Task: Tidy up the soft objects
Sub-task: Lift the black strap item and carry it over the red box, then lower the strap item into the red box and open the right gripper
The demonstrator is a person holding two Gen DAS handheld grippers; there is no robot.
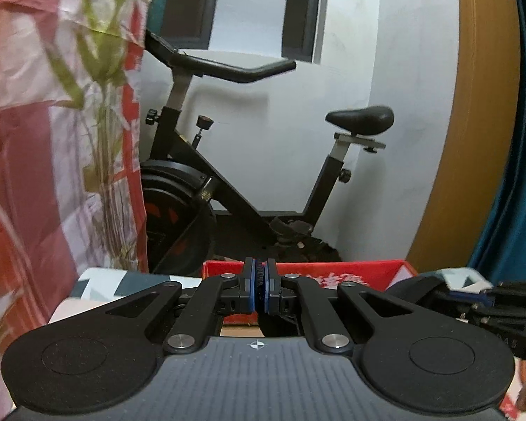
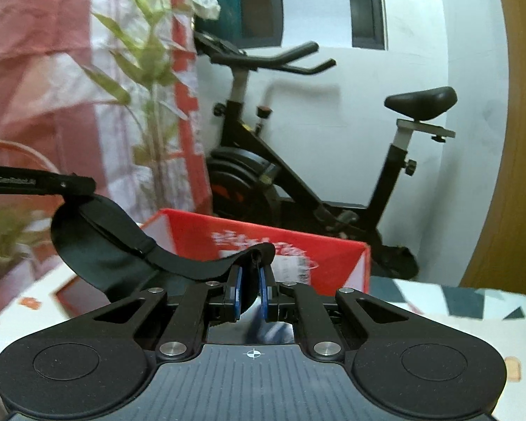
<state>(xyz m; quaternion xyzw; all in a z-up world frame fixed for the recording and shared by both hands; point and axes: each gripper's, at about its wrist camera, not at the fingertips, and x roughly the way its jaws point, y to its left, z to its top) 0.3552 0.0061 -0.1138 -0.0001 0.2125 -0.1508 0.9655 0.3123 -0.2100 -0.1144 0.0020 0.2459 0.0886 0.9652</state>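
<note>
A black fabric piece [image 2: 122, 245], stretchy with a seamed band, hangs spread between both grippers above the table. In the right wrist view my right gripper [image 2: 250, 291] is shut on one end of it, the cloth bunched between the blue pads. The other end runs up and left to my left gripper [image 2: 77, 189], which shows from the side. In the left wrist view my left gripper [image 1: 261, 287] is shut on a thin black fold of the fabric [image 1: 273, 326]. My right gripper [image 1: 452, 294] shows at the right edge. A red cardboard box [image 2: 298, 245] stands open just behind the cloth.
The table wears a white cloth with teal and black triangles [image 2: 473, 301]. Behind it stands a black exercise bike [image 1: 235, 189] against a white wall. A leafy plant [image 2: 150, 80] and a red-and-white curtain [image 1: 24, 140] fill the left. A wooden door [image 1: 473, 140] is at right.
</note>
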